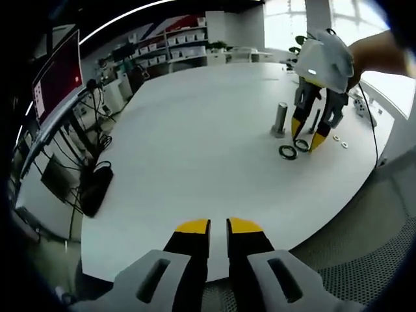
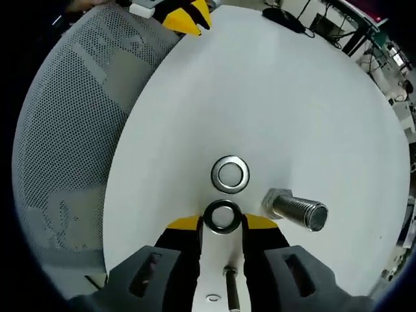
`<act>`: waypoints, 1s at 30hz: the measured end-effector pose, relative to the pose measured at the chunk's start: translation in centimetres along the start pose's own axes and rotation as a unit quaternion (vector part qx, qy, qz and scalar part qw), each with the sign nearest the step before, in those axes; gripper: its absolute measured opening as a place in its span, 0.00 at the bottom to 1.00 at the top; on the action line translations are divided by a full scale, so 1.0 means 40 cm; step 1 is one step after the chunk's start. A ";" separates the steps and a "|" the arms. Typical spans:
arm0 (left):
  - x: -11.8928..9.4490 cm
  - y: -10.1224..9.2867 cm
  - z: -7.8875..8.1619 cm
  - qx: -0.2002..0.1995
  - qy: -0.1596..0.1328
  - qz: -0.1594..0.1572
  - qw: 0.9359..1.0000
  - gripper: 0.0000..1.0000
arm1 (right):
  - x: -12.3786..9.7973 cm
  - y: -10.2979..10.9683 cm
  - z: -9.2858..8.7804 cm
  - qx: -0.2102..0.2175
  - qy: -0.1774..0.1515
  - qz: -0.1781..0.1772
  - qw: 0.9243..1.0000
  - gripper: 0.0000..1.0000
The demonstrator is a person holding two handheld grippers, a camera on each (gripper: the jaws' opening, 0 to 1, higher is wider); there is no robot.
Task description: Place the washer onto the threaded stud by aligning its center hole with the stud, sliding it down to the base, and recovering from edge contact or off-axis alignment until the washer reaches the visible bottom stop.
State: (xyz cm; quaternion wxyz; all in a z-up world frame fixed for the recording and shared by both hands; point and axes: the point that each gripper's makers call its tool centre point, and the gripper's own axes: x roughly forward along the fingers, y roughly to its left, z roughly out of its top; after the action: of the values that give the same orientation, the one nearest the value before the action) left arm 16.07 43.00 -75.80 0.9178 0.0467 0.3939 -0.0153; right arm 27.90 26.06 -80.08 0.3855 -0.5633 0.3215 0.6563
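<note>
R tool [image 2: 223, 224] jaws sit narrow around a washer [image 2: 222, 216] lying flat on white worktop [image 2: 273, 97]; can't tell if gripped. 2nd washer [image 2: 230, 174] just beyond, apart. Threaded stud [image 2: 296, 210] upright just right of them. L tool [image 1: 218, 225] at near worktop edge, jaws narrow, nothing between, well apart from stud.
</note>
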 end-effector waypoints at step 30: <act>0.000 0.003 0.002 0.000 -0.001 0.002 1.000 0.07 | -0.140 -0.036 0.027 0.081 -0.065 -0.039 0.994 0.24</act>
State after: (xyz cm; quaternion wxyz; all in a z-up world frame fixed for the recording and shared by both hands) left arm 16.11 43.12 -75.74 0.9184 0.0479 0.3925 -0.0134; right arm 29.00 26.92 -74.36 0.4754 -0.4982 0.3260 0.6477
